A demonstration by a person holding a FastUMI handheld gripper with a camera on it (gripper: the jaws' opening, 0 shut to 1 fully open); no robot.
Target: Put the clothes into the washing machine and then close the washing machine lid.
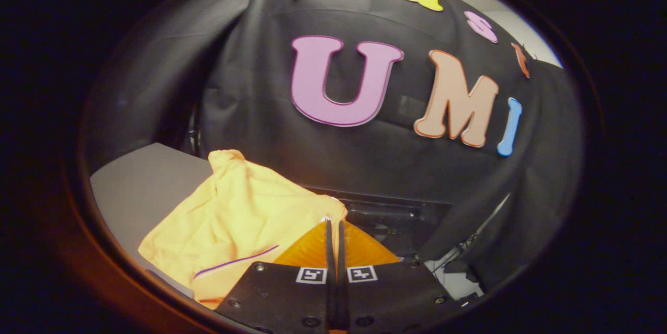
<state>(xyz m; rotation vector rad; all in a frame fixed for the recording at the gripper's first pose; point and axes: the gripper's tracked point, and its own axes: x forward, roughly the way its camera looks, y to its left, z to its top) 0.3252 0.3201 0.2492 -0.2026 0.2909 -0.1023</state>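
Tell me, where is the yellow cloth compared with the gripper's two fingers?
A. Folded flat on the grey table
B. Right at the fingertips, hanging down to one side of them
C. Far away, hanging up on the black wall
B: the yellow cloth reaches the tips of the gripper, whose fingers stand nearly together with its edge seemingly pinched between them, and it drapes down beside them over the grey table.

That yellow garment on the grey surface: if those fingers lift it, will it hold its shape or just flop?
The yellow garment lies rumpled in soft folds on the grey surface, so it would likely droop and hang. It looks like thin fabric, so probably light. One pinch may lift only a corner, the rest trailing. The gripper sits at its edge, fingers nearly together; whether they pinch cloth is unclear.
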